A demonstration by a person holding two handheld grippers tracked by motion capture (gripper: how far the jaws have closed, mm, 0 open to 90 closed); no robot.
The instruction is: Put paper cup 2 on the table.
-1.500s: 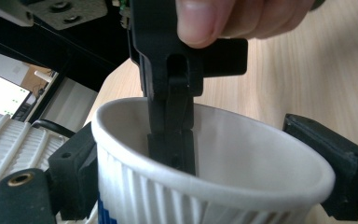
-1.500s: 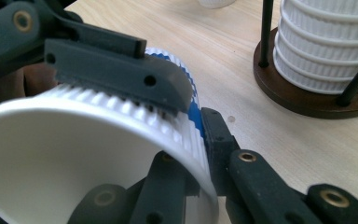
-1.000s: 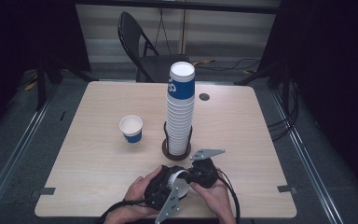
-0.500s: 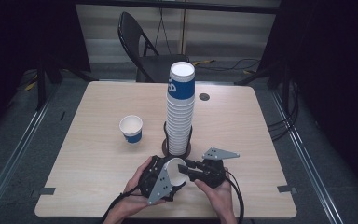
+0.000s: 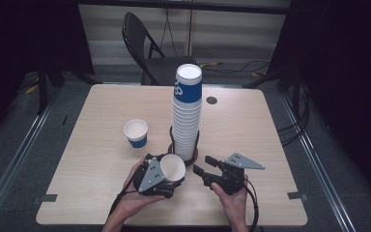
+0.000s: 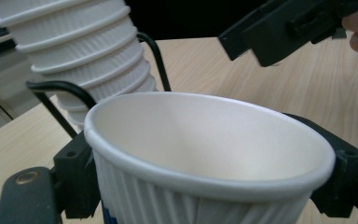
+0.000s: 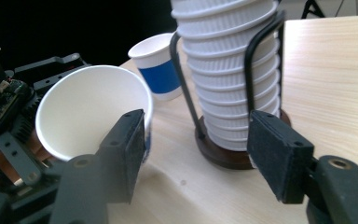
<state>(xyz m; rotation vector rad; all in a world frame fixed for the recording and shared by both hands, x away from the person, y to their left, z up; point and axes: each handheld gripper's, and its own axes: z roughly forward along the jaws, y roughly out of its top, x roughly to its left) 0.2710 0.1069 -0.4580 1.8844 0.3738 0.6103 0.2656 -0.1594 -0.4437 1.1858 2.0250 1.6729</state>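
Note:
My left gripper point(image 5: 166, 173) is shut on a white paper cup point(image 5: 172, 167) near the table's front edge, tipped with its mouth toward the right gripper. In the left gripper view the cup point(image 6: 205, 154) sits between both black jaws. My right gripper point(image 5: 204, 164) stands just right of it; its jaws have just been opening and have nothing between them point(image 7: 205, 154). The held cup point(image 7: 88, 116) lies beside its left jaw, apart from it. A tall stack of cups point(image 5: 187, 111) stands in a wire holder point(image 5: 171, 137) just behind both grippers.
A single blue-banded cup point(image 5: 136, 133) stands upright left of the stack. A round dark hole point(image 5: 211, 100) is in the tabletop point(image 5: 251, 130) behind the stack. A folding chair point(image 5: 145, 53) stands beyond the far edge.
The two grippers were pressed together at the cup. The right gripper has opened and drawn away to the right, while the left gripper has shifted left with the cup.

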